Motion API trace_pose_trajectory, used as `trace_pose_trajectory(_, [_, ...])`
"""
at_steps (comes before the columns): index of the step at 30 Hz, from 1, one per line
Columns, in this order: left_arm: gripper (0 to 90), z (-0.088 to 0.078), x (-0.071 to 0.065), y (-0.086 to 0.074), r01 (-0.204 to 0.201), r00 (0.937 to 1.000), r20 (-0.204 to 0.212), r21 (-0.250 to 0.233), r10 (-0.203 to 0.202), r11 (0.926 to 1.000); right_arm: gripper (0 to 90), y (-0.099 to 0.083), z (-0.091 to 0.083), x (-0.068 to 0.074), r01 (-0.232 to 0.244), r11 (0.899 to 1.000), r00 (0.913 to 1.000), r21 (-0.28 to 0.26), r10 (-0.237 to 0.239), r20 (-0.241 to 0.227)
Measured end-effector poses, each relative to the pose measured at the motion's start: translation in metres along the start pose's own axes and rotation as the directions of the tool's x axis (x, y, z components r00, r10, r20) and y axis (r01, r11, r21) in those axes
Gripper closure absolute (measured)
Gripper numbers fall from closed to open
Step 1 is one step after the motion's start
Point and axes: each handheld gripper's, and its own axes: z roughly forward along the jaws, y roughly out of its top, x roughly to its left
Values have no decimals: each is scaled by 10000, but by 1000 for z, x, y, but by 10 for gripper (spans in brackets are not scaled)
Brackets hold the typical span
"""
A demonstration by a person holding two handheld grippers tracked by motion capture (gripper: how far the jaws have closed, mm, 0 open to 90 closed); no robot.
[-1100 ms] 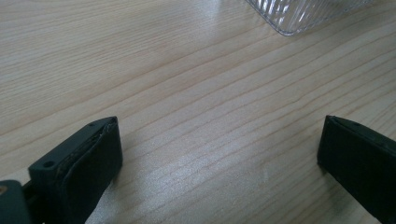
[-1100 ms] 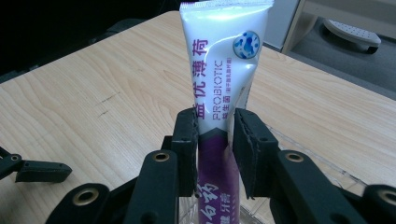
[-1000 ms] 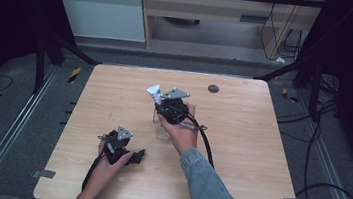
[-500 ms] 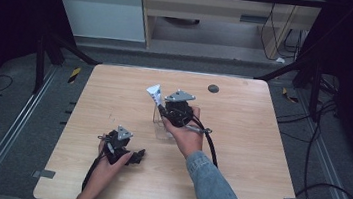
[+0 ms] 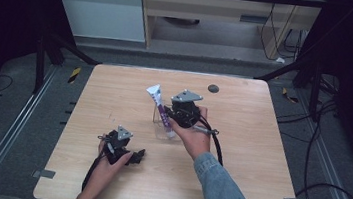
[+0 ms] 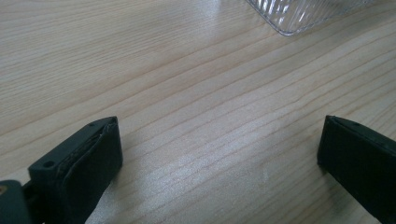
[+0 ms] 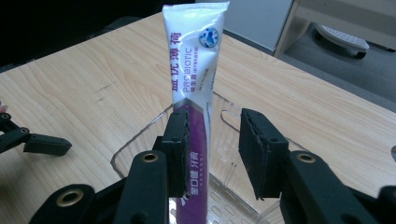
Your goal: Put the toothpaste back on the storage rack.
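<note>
The toothpaste tube (image 7: 194,84) stands upright in a clear plastic holder (image 7: 224,186) mid-table (image 5: 259,154), between the right gripper's (image 7: 212,154) parted jaws, touching one. Nearer the person, the left gripper (image 6: 219,154) rests wide open over bare wood.

A white and purple toothpaste tube (image 7: 194,88) stands nearly upright in a clear plastic container (image 7: 224,186) on the wooden table (image 7: 84,88), crimped end up, with "PROBIOTIC" printed down its white part. The right gripper (image 7: 215,154) has its jaws parted around the tube's purple lower part: the left jaw lies against the tube, the right jaw stands apart from it. At the far left edge, the black jaws of the other gripper (image 7: 32,137) rest on the table.
</note>
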Motion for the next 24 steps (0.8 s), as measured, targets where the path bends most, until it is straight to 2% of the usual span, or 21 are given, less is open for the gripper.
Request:
trace_pose_trajectory(10, [0, 0, 0, 0, 3, 10000, 3, -2, -3, 10000, 596, 0, -14, -9, -67, 10000, 10000, 12, 67, -19])
trace_pose_trajectory(15, [0, 0, 0, 0, 4, 10000, 3, 0, -4, 10000, 556, -2, -25, -16, -266, 9996, 9996, 5, 266, -14])
trace_pose_trajectory(24, [0, 0, 0, 0, -2, 10000, -3, -1, 2, 10000, 504, -3, -36, -26, -652, 9978, 9978, -72, 653, 62])
